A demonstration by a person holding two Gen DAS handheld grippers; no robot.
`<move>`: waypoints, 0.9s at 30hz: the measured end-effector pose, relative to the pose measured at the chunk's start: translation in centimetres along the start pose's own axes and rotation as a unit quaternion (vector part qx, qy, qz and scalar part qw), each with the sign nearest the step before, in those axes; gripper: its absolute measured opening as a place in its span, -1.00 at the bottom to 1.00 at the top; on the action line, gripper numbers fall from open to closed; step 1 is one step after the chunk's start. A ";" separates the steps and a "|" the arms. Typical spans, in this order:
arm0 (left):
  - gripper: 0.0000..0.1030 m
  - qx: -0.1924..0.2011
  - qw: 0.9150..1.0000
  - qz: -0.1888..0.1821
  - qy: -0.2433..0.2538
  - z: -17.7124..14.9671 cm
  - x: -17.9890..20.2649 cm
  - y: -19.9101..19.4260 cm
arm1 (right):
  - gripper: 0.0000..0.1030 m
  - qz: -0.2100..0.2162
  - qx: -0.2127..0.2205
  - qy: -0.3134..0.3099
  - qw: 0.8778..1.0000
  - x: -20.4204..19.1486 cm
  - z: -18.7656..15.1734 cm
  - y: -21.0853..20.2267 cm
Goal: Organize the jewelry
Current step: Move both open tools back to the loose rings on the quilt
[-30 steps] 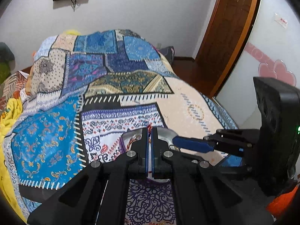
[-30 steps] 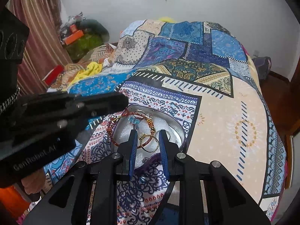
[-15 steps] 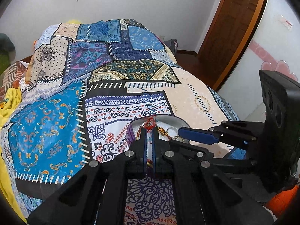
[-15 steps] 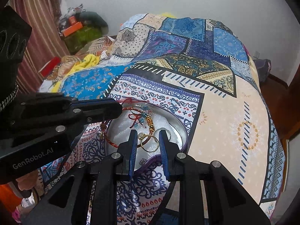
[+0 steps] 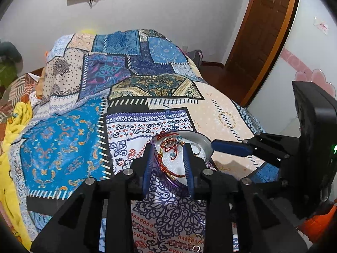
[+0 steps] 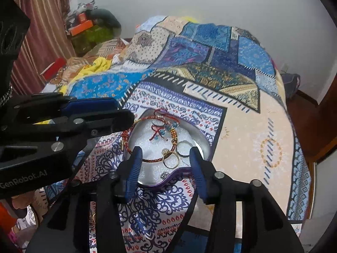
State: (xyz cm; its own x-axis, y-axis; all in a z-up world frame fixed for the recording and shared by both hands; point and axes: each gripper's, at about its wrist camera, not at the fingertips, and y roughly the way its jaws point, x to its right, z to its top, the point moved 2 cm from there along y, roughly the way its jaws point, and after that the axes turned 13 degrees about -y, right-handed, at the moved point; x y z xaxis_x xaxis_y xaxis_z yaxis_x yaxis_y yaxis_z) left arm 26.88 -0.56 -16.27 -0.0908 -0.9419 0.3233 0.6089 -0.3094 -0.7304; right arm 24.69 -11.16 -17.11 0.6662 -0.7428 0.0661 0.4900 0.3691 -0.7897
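Observation:
A round jewelry box (image 5: 202, 141) with a purple rim and white foam lining sits on the patterned bedspread. A red thread bracelet (image 5: 166, 169) with gold and blue beads lies in it, partly draped over the left rim (image 6: 124, 137). My left gripper (image 5: 168, 158) is opening. The bracelet lies loose between its blue pads, which do not press on it. My right gripper (image 6: 166, 158) is opening too, over the box's near side. A gold ring (image 6: 171, 162) and a silver ring (image 6: 183, 149) lie on the foam between its fingers, untouched. Each gripper shows in the other's view, the left gripper (image 6: 124, 112) reaching in from the left.
The patchwork bedspread (image 5: 63, 147) covers the whole bed. A yellow cloth (image 5: 12, 130) lies at its left edge. A wooden door (image 5: 263, 31) stands at the right, and boxes and clutter (image 6: 88, 27) are piled at the back left by a curtain.
My left gripper was shut on the red bracelet above the box; its jaws have parted and the bracelet now lies in the box. My right gripper's jaws have widened.

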 end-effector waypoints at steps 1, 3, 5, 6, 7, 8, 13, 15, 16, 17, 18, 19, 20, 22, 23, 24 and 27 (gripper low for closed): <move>-0.46 0.003 1.000 0.002 0.000 0.0 0.0 -0.4 | -0.16 -0.001 0.002 0.001 1.000 0.0 0.1 -0.2; -0.46 0.008 1.000 0.005 -0.001 0.0 -0.1 -1.1 | -0.16 -0.003 0.007 0.005 1.000 0.1 0.1 -0.9; -0.42 0.014 1.000 0.009 0.000 -0.1 -0.2 -1.8 | -0.16 -0.008 0.012 0.007 1.000 0.1 0.2 -1.6; -0.40 0.016 1.000 0.010 0.001 -0.1 -0.2 -2.1 | -0.16 -0.009 0.014 0.008 1.000 0.1 0.2 -1.8; -0.36 0.019 1.000 0.011 0.002 -0.3 -0.3 -2.6 | -0.16 -0.011 0.018 0.009 1.000 0.1 0.2 -2.2; -0.33 0.021 1.000 0.014 0.004 -0.5 -0.3 -3.0 | -0.16 -0.012 0.021 0.010 1.000 0.0 0.2 -2.6; -0.32 0.021 0.999 0.026 0.004 -1.7 -0.8 -4.5 | -0.16 -0.021 0.033 0.014 0.999 -0.2 0.0 -4.1; -0.32 0.021 0.999 0.030 0.007 -2.2 -0.8 -5.1 | -0.16 -0.023 0.036 0.015 0.999 -0.5 -0.1 -4.7; -0.32 0.022 0.999 0.033 0.010 -2.4 -0.8 -5.4 | -0.16 -0.024 0.038 0.014 0.999 -0.7 -0.2 -5.0; -0.32 0.023 0.999 0.035 0.012 -2.7 -0.8 -5.7 | -0.16 -0.026 0.039 0.013 0.999 -0.8 -0.3 -5.3; -0.32 0.024 0.999 0.036 0.014 -2.9 -0.8 -5.9 | -0.16 -0.027 0.039 0.013 0.999 -1.1 -0.5 -5.5; -0.32 0.026 0.999 0.040 0.017 -3.2 -0.8 -6.3 | -0.16 -0.027 0.039 0.012 0.999 -1.3 -0.6 -5.6; -0.32 0.026 0.999 0.042 0.019 -3.5 -0.8 -6.6 | -0.16 -0.026 0.039 0.011 0.999 -1.6 -0.8 -5.7; -0.31 0.026 0.998 0.046 0.023 -4.1 -0.9 -7.0 | -0.16 -0.024 0.038 0.009 0.999 -2.1 -1.1 -5.9; -0.30 0.025 0.998 0.048 0.026 -4.4 -0.9 -7.2 | -0.16 -0.024 0.037 0.007 0.999 -2.3 -1.2 -5.9; -0.30 0.025 0.998 0.053 0.030 -4.9 -1.0 -7.5 | -0.16 -0.023 0.034 0.005 0.999 -2.6 -1.4 -5.8; -0.28 0.022 0.997 0.061 0.035 -6.1 -1.4 -7.9 | -0.16 -0.021 0.027 -0.004 0.999 -3.7 -1.8 -5.7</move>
State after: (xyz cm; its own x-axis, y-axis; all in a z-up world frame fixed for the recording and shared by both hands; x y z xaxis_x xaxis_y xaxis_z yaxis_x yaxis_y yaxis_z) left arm 17.35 2.37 -14.62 -0.0680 -0.9796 0.1889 0.6528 -0.1869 -0.7341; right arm 18.41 -11.52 -13.95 0.6491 -0.7538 0.1025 0.5461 0.3679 -0.7526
